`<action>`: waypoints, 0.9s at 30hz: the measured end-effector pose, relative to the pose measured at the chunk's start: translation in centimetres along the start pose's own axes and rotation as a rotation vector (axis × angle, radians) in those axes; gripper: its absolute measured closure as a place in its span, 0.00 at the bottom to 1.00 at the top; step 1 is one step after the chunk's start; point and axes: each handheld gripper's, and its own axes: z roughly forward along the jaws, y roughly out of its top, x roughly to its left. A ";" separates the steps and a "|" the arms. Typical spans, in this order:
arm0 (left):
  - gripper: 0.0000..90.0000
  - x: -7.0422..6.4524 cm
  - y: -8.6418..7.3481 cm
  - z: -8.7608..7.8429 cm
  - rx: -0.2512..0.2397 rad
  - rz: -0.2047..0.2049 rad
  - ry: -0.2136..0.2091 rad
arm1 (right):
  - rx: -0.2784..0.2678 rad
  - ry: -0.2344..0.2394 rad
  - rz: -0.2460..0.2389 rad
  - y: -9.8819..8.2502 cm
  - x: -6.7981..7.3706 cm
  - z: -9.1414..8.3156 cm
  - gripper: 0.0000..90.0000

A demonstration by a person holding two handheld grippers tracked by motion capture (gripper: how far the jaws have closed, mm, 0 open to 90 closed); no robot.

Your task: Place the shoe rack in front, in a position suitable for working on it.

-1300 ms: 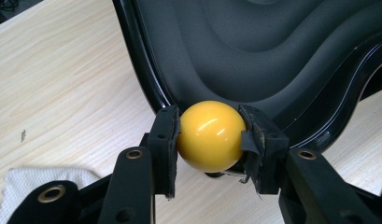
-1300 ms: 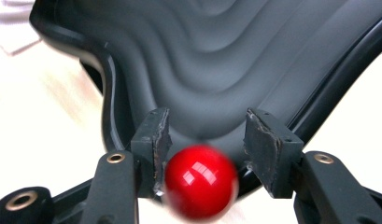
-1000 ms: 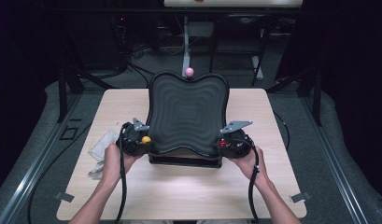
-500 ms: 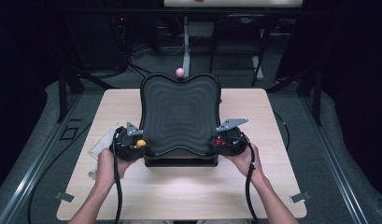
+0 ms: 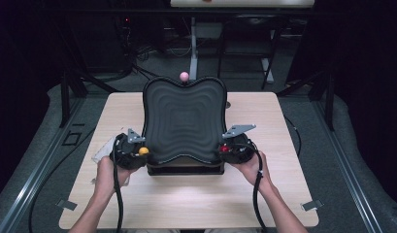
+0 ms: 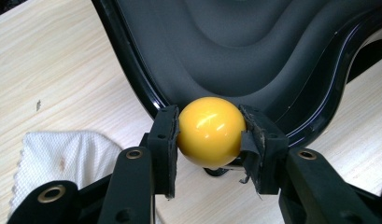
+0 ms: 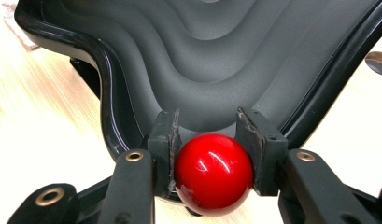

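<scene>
Both knobs of the black tilting maze tray already grabbed: left gripper is pinching the yellow knob, right gripper is pinching the red knob, tray sitting just ahead; steering the pink ball looks left.

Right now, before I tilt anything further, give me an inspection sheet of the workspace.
Surface: light wooden table, bare along the near edge.
Job's things: black wavy tray on a dark base, its far edge tilted up; yellow knob at its near left corner, red knob at its near right corner; pink knob at the far edge.
Clutter: white cloth beside the tray's left corner.
Grippers: left hand-held gripper shut on the yellow knob; right hand-held gripper shut on the red knob.
Cables: one black cable trails from each gripper toward the person.
Surroundings: dark room, grey floor, black frame legs behind the table.
</scene>
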 end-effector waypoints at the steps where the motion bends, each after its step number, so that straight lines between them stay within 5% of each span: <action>1: 0.66 0.1 -0.1 -0.1 0.001 0.001 -0.001 | 0.000 0.001 -0.002 0.0 0.0 0.0 0.66; 11: 0.66 0.5 -0.1 -0.1 0.004 0.004 -0.015 | -0.004 0.006 -0.007 0.2 0.2 0.4 0.66; 14: 0.64 0.9 -0.2 -0.2 0.004 -0.003 -0.052 | 0.002 0.007 -0.006 0.3 0.1 0.4 0.66; 22: 0.30 2.4 -0.3 -1.8 0.008 -0.006 -0.111 | 0.004 0.006 -0.007 0.3 0.1 0.4 0.66; 27: 0.16 4.2 -0.7 -3.2 -0.010 -0.040 -0.075 | 0.003 0.006 -0.006 0.3 0.2 0.4 0.66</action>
